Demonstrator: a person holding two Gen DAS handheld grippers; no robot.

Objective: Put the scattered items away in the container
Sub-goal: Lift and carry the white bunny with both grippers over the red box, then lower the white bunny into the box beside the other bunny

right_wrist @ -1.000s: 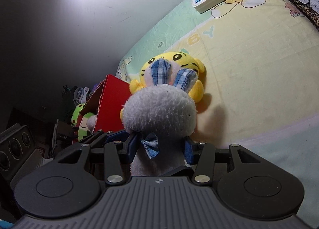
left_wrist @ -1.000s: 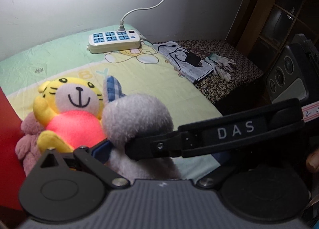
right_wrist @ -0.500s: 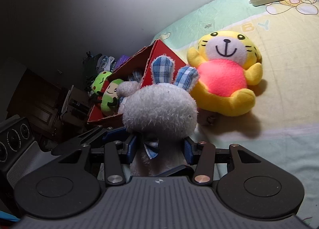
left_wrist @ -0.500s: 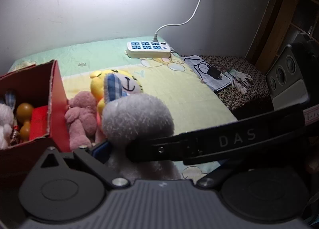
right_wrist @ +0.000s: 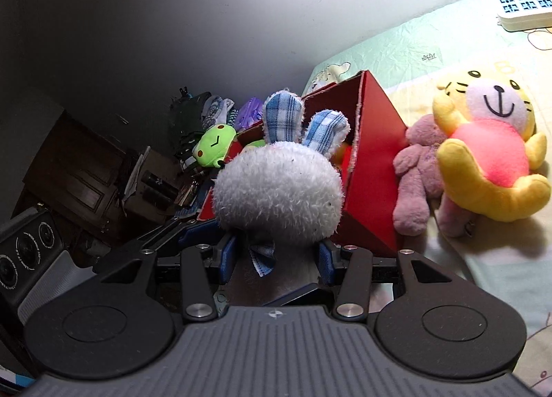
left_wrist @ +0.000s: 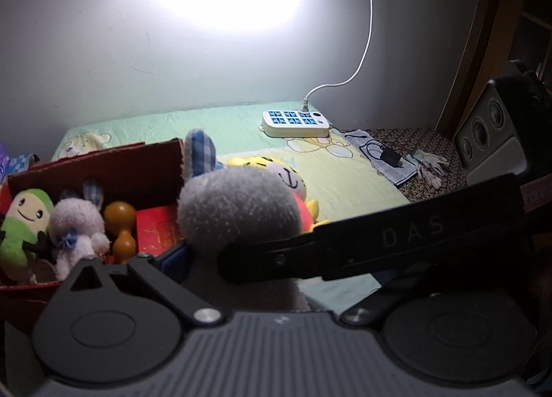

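1. Grey fluffy bunny (right_wrist: 277,190) with 2 blue plaid ears sits clamped at the neck in my right tongs (right_wrist: 276,259), just beside the red box (right_wrist: 374,169).
2. My left tongs (left_wrist: 238,259) are at the same bunny; I cannot tell their grip.
3. Inside the box: a green plush (left_wrist: 22,224) and a small bunny (left_wrist: 76,224).
4. A yellow tiger (right_wrist: 490,148) and pink bear (right_wrist: 419,169) lie on the bed (right_wrist: 431,62).

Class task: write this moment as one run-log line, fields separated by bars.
held: grey rabbit plush | right tongs: shut on it | target: red box, not yet inside | loose: yellow tiger plush, pink bear
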